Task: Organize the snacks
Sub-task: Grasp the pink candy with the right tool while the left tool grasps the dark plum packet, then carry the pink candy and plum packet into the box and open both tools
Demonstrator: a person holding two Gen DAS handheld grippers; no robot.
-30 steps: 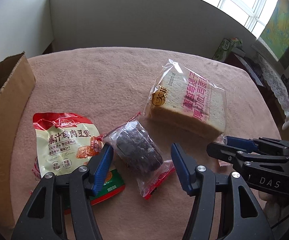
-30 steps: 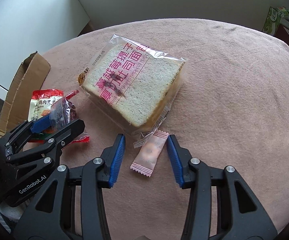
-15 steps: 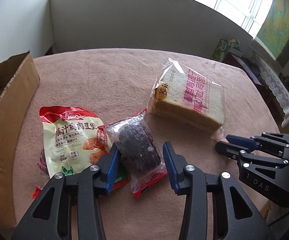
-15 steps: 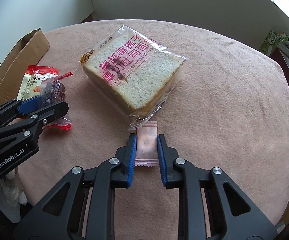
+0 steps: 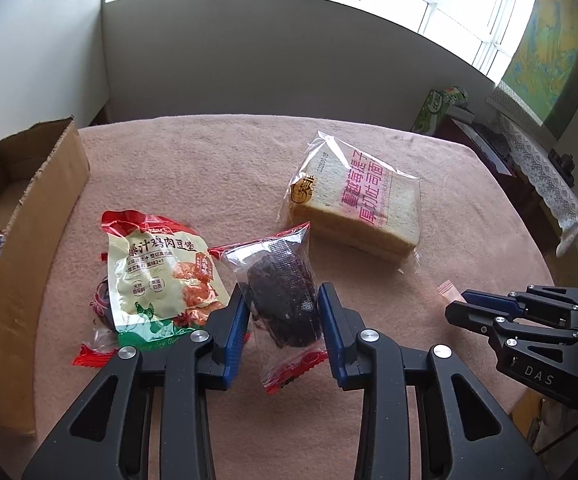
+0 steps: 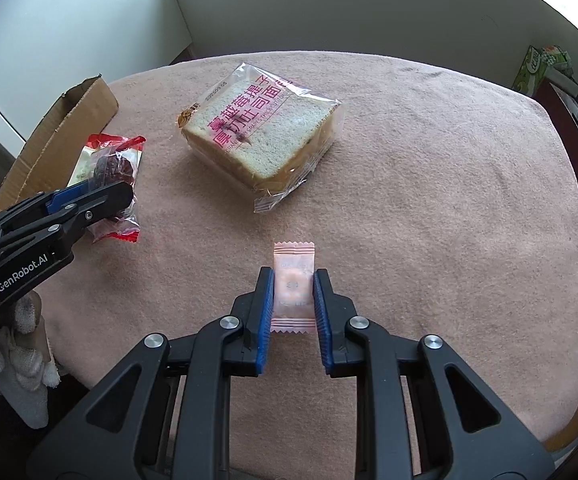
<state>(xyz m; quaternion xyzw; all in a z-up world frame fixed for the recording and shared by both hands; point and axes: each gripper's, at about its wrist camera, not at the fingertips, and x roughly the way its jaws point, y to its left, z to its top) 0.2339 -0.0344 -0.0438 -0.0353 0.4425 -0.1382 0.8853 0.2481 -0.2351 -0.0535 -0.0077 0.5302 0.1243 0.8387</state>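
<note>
The left gripper [image 5: 283, 312] is closing its jaws on a clear packet of dark cake [image 5: 283, 300], pressing it from both sides beside the red and cream snack bag [image 5: 161, 276]. The right gripper [image 6: 293, 300] squeezes a small pink packet [image 6: 293, 284]. The bagged bread [image 6: 261, 140] lies on the pink tablecloth [image 6: 429, 200] near the cardboard box [image 5: 29, 208].

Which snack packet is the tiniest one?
The small pink packet, gripped between the pads of the right hand-held gripper. The bread bag, the chicken snack pouch and the clear dark-cake wrapper are all much bigger.
</note>
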